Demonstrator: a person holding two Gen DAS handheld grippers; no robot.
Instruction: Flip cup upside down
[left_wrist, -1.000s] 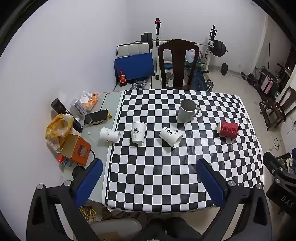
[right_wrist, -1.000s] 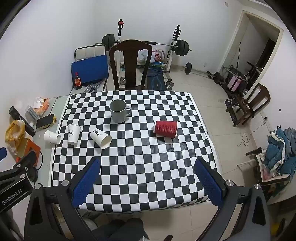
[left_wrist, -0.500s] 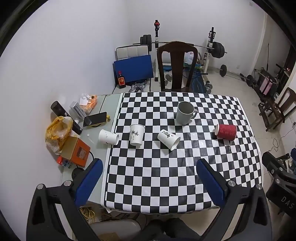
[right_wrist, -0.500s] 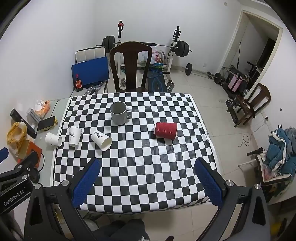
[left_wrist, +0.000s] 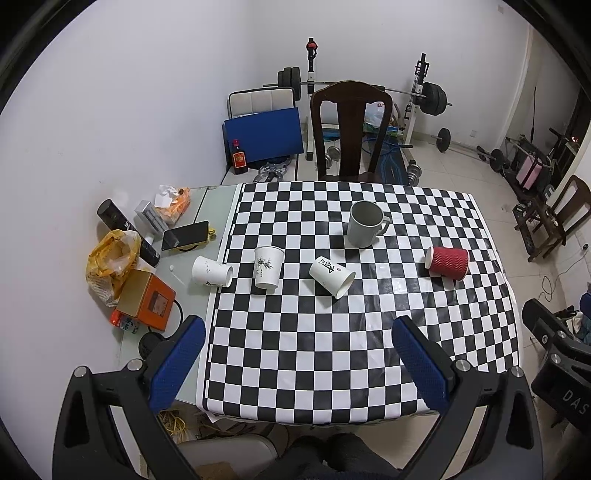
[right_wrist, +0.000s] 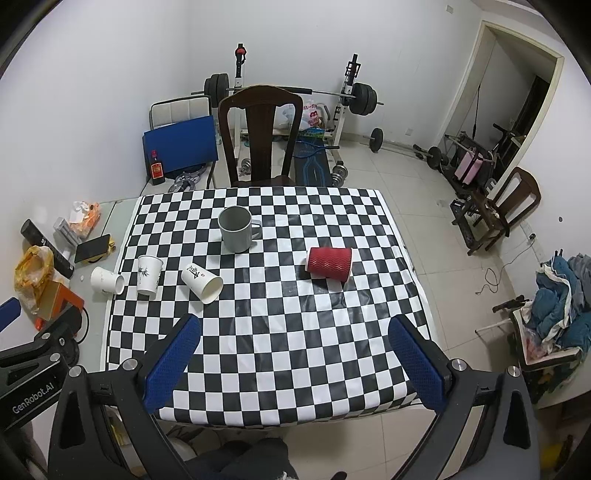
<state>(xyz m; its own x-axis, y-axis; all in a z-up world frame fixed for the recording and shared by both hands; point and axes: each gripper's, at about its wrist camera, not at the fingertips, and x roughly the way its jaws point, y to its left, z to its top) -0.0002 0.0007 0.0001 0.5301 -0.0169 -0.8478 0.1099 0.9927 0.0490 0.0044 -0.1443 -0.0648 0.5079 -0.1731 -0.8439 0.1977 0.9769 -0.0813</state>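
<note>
On the checkered table (left_wrist: 332, 350) a grey mug (left_wrist: 364, 223) stands upright, mouth up. A red ribbed paper cup (left_wrist: 447, 263) lies on its side at the right. One white paper cup (left_wrist: 267, 267) stands upright, another (left_wrist: 331, 276) lies on its side mid-table, a third (left_wrist: 211, 271) lies off the cloth at the left. The same mug (right_wrist: 237, 229) and red cup (right_wrist: 329, 264) show in the right wrist view. My left gripper (left_wrist: 297, 360) and right gripper (right_wrist: 295, 360) are both open, empty, high above the near table edge.
A dark wooden chair (left_wrist: 351, 133) stands behind the table. Clutter lies on the left strip: a phone (left_wrist: 185, 235), an orange box (left_wrist: 146, 299), a yellow bag (left_wrist: 110, 264). Weights and a bench rack (right_wrist: 291, 92) fill the back; another chair (right_wrist: 511, 206) is at right.
Both grippers have pulled back and up a little from the table; the cups and mug look slightly smaller and farther. Nothing on the table moved.
</note>
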